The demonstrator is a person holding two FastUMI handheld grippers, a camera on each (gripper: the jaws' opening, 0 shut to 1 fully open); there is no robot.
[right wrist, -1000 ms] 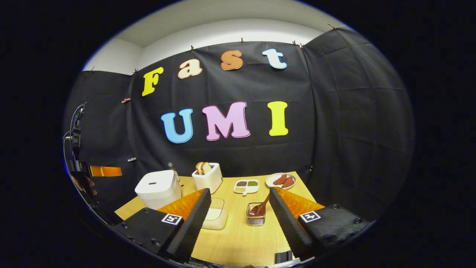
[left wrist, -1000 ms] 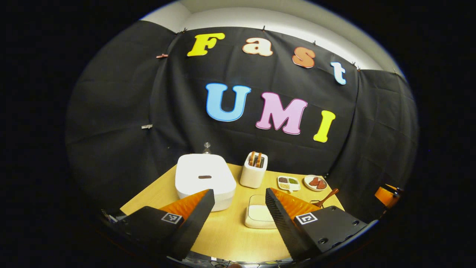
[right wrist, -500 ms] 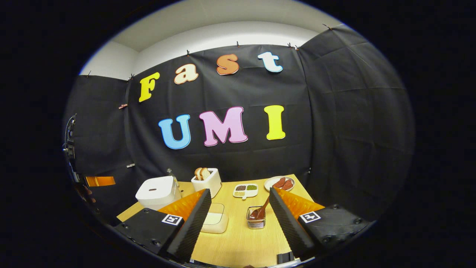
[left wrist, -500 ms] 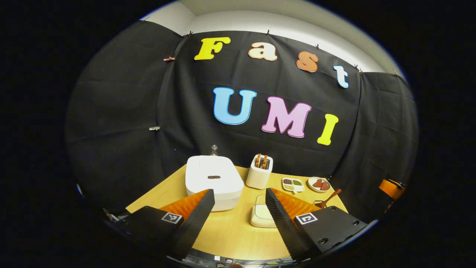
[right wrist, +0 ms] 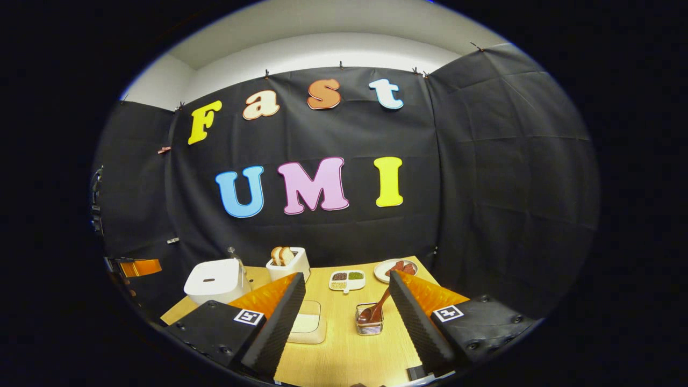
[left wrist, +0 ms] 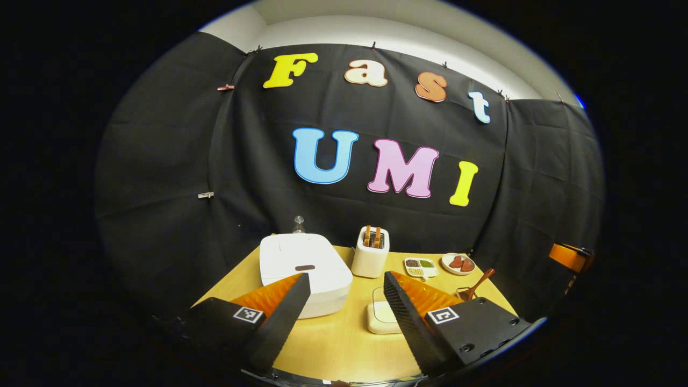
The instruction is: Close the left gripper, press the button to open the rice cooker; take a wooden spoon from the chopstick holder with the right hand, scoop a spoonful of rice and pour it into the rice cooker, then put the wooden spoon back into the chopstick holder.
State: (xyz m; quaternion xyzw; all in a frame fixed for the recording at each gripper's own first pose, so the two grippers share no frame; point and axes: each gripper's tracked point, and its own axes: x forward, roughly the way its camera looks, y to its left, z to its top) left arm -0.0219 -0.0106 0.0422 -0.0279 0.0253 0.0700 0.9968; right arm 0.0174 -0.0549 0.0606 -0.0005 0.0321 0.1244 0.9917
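Note:
The white rice cooker (left wrist: 303, 269) (right wrist: 212, 279) sits shut at the table's back left, a dark button on its lid. My left gripper (left wrist: 344, 312) hangs open above the table's front, the cooker just beyond its left finger. A wooden spoon (right wrist: 379, 304) (left wrist: 477, 283) leans in the small wire chopstick holder (right wrist: 369, 321), bowl end down. My right gripper (right wrist: 346, 317) is open too, with the holder ahead between its fingers, nearer the right one. A white dish of rice (left wrist: 382, 315) (right wrist: 306, 328) lies mid-table.
A white toaster (left wrist: 371, 252) (right wrist: 284, 262) with bread slices stands behind the rice dish. A divided dish of grains (right wrist: 346, 278) and a plate of reddish pieces (right wrist: 395, 269) sit at the back right. The other gripper's orange part (right wrist: 137, 267) shows far left.
Both grippers drifted a little; the left view swung slightly so the cooker sits more to the left, and the right view's table objects slid lower. Both stay open.

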